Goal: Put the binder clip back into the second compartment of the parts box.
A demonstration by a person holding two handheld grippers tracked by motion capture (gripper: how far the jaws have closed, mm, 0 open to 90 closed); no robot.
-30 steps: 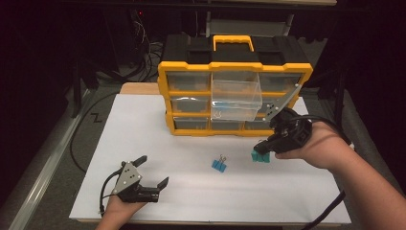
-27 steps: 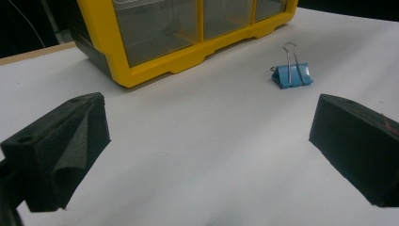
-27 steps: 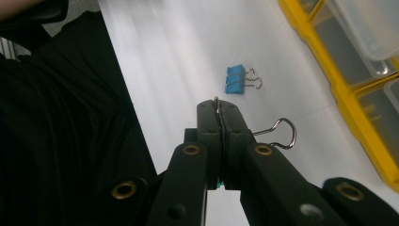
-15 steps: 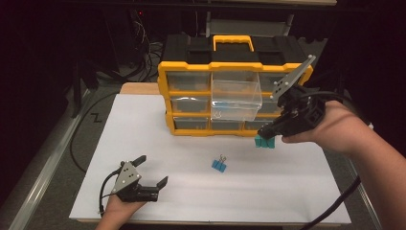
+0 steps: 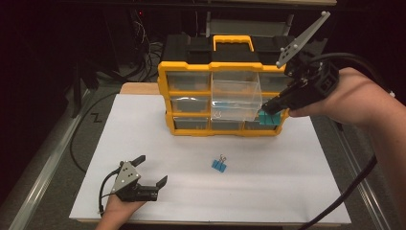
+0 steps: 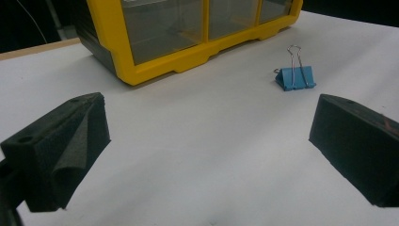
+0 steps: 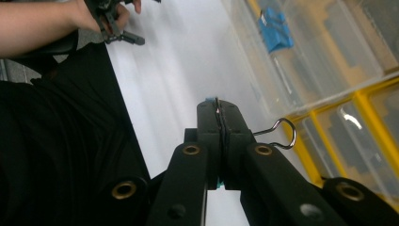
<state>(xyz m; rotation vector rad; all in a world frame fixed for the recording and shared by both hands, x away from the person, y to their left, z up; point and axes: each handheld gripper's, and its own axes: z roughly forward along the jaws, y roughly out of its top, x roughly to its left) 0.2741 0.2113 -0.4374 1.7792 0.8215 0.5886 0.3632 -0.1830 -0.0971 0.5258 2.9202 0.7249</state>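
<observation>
Teal clip, wire-handled, in right tool

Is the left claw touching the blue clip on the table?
Apart. The left gripper view shows the blue clip lying on bare white table beyond the open left claw, untouched.

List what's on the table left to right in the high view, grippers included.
left gripper → blue clip → teal clip held in the right gripper. The yellow organizer spans the middle, so I left it out of the order.
</observation>
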